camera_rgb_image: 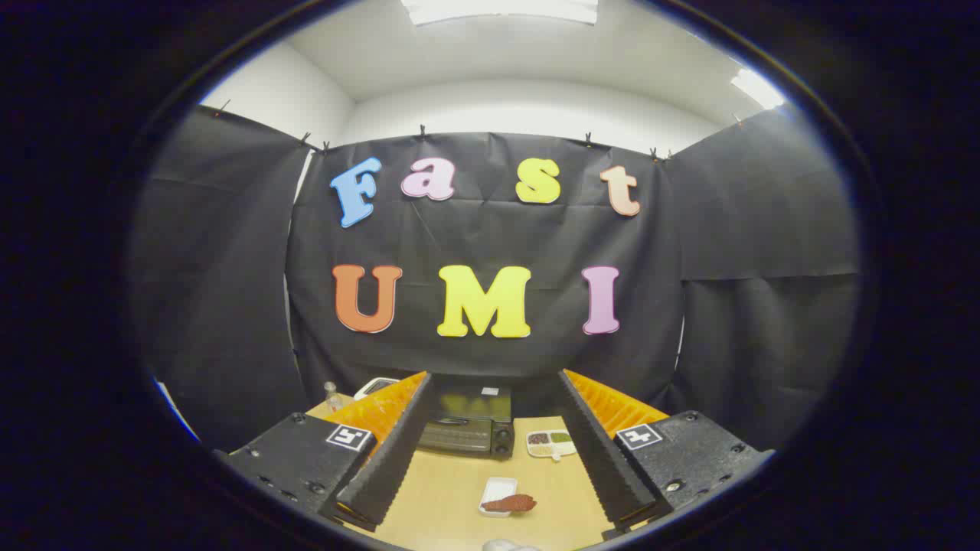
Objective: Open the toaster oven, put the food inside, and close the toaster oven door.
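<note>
A dark toaster oven (467, 422) stands at the back of the wooden table (444, 490), its door closed, seen between my two fingers and well beyond them. A reddish-brown piece of food (510, 503) lies on a small white tray (496, 493) in the middle of the table, nearer to me than the oven. My gripper (490, 451) hangs high above the table, open wide, with nothing between its fingers.
A white divided dish (550, 443) with dark and green fillings sits to the right of the oven. Behind the left finger I see a small clear bottle (332, 396) and a white object (373, 385). Black cloth walls close the booth on three sides.
</note>
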The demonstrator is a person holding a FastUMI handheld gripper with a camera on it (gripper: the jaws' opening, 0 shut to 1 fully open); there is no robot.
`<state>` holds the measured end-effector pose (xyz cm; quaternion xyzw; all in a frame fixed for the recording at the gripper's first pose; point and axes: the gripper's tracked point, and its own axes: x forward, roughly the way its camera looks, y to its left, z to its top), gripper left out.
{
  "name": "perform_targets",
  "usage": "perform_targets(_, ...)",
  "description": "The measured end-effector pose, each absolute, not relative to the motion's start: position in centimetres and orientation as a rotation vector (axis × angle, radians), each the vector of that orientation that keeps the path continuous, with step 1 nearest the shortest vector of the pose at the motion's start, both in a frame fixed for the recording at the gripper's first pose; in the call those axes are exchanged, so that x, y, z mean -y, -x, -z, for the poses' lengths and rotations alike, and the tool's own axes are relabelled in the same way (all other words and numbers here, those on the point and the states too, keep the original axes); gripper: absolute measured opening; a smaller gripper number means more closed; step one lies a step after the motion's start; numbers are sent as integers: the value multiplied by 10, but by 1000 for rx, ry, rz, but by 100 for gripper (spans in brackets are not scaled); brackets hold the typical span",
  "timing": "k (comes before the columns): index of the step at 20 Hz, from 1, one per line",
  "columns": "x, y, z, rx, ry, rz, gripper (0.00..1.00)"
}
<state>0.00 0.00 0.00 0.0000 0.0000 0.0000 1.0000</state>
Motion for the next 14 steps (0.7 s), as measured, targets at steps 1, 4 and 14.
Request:
perform_targets(1, 0, 1, 0, 1, 5, 4, 100)
perform_targets(4, -2, -1, -2, 1, 3, 2, 100)
perform_targets(14, -2, 5, -8, 7, 11, 30, 100)
